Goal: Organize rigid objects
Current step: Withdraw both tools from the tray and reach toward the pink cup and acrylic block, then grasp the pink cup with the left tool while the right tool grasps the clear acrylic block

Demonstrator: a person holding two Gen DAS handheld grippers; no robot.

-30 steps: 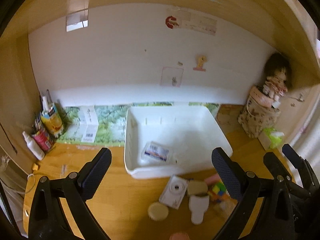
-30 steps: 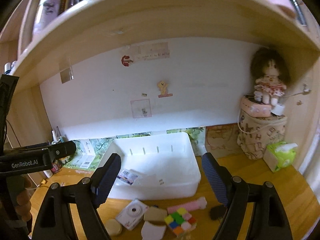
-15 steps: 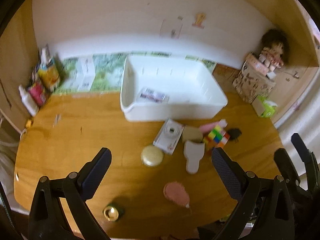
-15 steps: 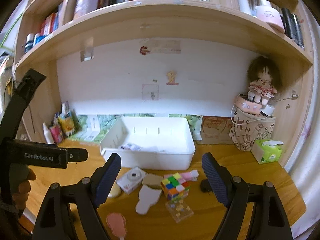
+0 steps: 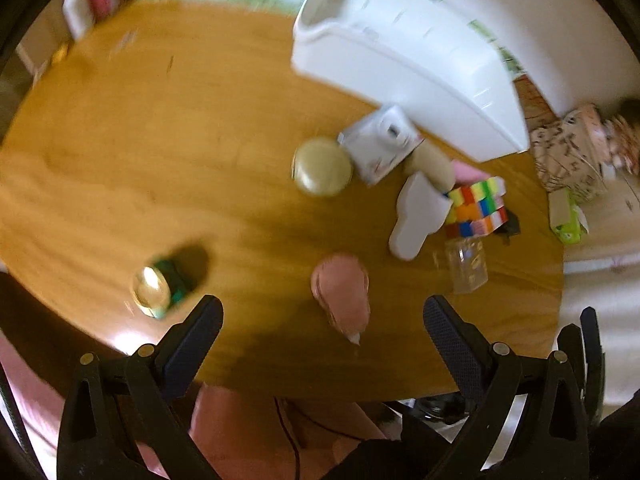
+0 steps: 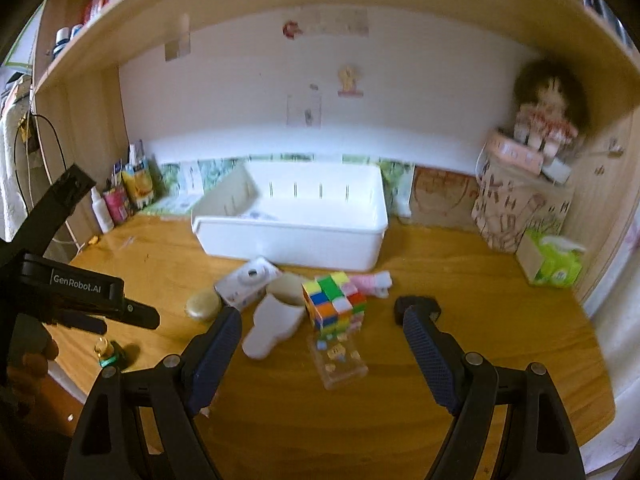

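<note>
**Both grippers empty, closing in on the scattered pieces in front of the white bin**

The left gripper (image 5: 322,330) points steeply down with its jaws apart and nothing between them, above the pink oval piece (image 5: 341,294) lying near the bench's front edge; the right gripper (image 6: 320,340) is likewise apart and empty, aimed at the colour cube (image 6: 334,304) at the middle of the bench. The white bin (image 6: 292,236) stands at the back edge, nearly empty. To do this well, I judge each gripper should straddle one item squarely and clamp on flat sides. The pink piece lies alone, so it is an easy first pick; the cube touches the white flat piece (image 6: 274,326) and sits just behind a clear case (image 6: 338,362), so closing carelessly could nudge them.
</note>
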